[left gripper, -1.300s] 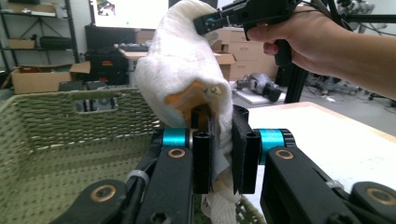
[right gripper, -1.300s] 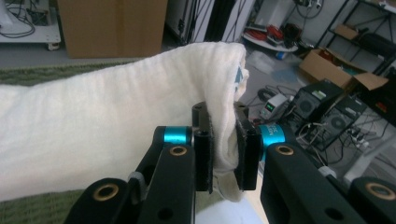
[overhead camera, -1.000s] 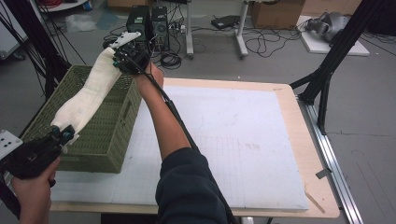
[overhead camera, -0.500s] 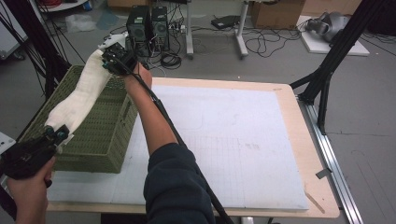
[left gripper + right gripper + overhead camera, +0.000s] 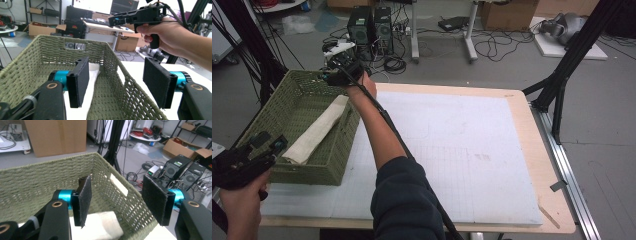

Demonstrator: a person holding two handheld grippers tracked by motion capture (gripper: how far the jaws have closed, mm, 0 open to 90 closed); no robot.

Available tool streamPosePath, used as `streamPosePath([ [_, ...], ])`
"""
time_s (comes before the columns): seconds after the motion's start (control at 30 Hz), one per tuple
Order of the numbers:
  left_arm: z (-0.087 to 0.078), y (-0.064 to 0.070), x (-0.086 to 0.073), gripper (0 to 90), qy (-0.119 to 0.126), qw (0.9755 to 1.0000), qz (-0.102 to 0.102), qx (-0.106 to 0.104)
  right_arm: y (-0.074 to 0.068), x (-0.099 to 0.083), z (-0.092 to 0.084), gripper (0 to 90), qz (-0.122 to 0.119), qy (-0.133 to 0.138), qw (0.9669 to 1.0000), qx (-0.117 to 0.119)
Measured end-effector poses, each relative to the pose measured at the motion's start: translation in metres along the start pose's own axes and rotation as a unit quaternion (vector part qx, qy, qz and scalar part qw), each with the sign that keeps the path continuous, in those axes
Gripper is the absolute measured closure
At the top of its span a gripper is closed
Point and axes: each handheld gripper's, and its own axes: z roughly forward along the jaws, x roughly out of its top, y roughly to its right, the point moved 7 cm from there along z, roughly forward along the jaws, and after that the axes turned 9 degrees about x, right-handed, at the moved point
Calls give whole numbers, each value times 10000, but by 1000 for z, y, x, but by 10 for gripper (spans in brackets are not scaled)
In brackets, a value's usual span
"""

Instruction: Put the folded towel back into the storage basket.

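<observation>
a big wooden table [image 5: 537, 150] has a white mat [image 5: 452, 150] on top of it. the mat has thin grid lines on it, and there are no words i can read anywhere.

a green woven basket [image 5: 272, 127] sits at the left side of the table, partly on the mat. in the left gripper view it has a small cut-out handle hole in its far wall.

a long cream-white cloth [image 5: 317, 131] lies inside the basket. its far end leans up on the basket's right wall.

on the floor past the table stand two black computer towers [image 5: 371, 25] with lots of cables.

the right gripper [image 5: 329, 76] is held over the far right corner of the basket. its two black jaws are wide apart and hold nothing.

the left gripper [image 5: 271, 146] is at the near edge of the basket, just beside the near end of the cloth. its jaws are wide apart too, with nothing in them.
</observation>
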Motion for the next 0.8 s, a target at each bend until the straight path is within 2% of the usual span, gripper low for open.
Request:
streamPosePath([
  [0.07,1,3,-1,352,-43,9999,36,-100,0,-5,-7,400,27,12,10000,23],
  [0.17,2,7,0,323,-88,9996,-29,-254,2,-14,-18,368,61,-3,10000,41],
  [0.23,3,9,-1,318,-77,9996,18,-271,4,-21,-26,343,123,-6,9999,52],
  [0.3,6,11,-1,302,-109,9993,-57,-365,6,-28,-34,326,197,-19,9998,93],
  [0.4,9,15,-1,262,-85,9991,-121,-400,7,-36,-45,294,255,-43,9994,209],
  [0.53,12,21,-1,193,-145,9989,-47,-434,8,-45,-60,207,372,-26,9990,262],
  [0.8,21,41,-4,202,-206,9963,3,-833,14,-63,-96,191,474,34,9984,296],
])
